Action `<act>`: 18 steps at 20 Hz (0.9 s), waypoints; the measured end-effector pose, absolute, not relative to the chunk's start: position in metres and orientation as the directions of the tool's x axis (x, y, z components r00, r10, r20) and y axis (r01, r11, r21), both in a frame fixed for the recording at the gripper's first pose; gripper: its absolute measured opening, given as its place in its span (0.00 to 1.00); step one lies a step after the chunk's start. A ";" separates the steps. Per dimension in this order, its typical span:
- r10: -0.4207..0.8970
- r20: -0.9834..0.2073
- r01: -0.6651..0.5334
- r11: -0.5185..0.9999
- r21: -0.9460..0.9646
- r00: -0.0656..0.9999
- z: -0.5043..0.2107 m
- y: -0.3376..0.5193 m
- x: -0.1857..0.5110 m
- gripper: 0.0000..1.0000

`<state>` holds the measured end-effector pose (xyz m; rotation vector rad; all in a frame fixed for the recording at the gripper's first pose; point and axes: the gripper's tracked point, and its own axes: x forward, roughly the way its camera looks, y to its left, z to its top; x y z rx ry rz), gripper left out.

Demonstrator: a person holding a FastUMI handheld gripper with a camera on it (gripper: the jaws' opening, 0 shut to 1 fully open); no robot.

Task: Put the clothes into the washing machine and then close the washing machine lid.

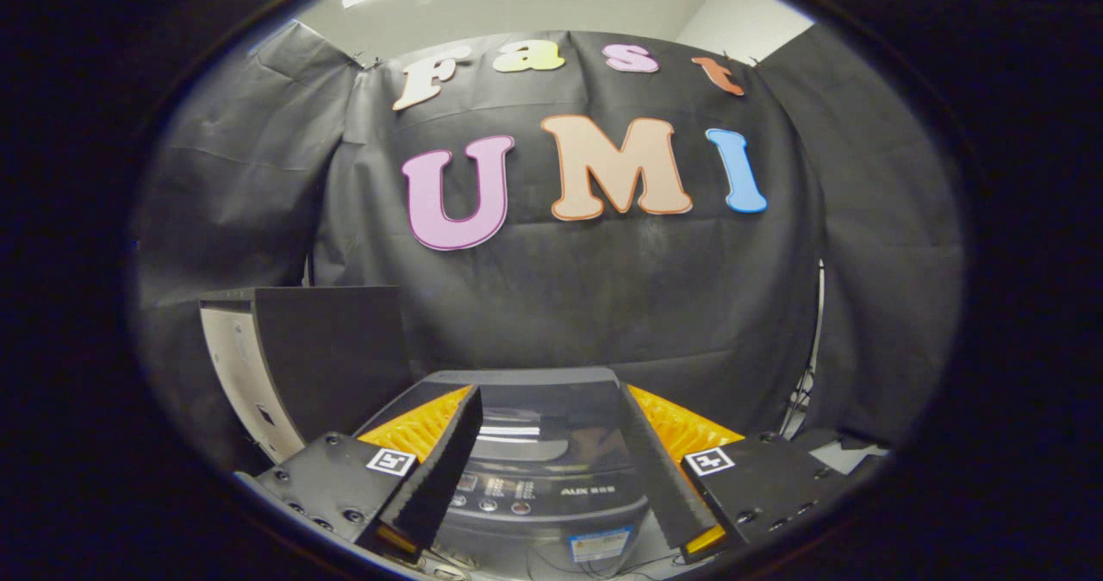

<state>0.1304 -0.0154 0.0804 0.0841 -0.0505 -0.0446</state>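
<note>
Nearest me: hand-held gripper (pixel 551 477), fingers spread wide, nothing between them, nothing gripped. Each finger (pixel 439 465) shows a ribbed inner face.

Just ahead of and below the fingers: washer (pixel 543 477), dark top-loader. Its top sits in the gap between the fingers. Control panel (pixel 495 495) with a row of buttons is on the near edge, a sticker (pixel 599 545) below it on the front.

Lid (pixel 539 434) looks dark, glossy and roughly flat over the tub, so I read it as down, but the fingers cover both sides and I can't be sure. If it is down, it has to come up before anything goes in.

Clothes: I can't place them. Nothing soft or fabric-like lies on the washer top or between the fingers.

Left of the washer, a dark box (pixel 302 357) with a pale side stands close by. Cables (pixel 806 391) hang beyond the right finger.

Handling, my judgement:
- Clothes should be soft, light, floppy. Pinch a bunched fold near the middle, not an edge, or it drapes and snags on the tub rim.
- Expect trailing fabric, so lift high before moving over the opening.
- Lid is rigid, smooth, likely slippery and hinged at the back. Take it at the front lip near the panel, or push down on top to close.
- Keep the fingers off the buttons.
</note>
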 end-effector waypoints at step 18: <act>-0.024 -0.032 0.027 0.996 0.091 0.999 -0.018 -0.013 0.084 0.95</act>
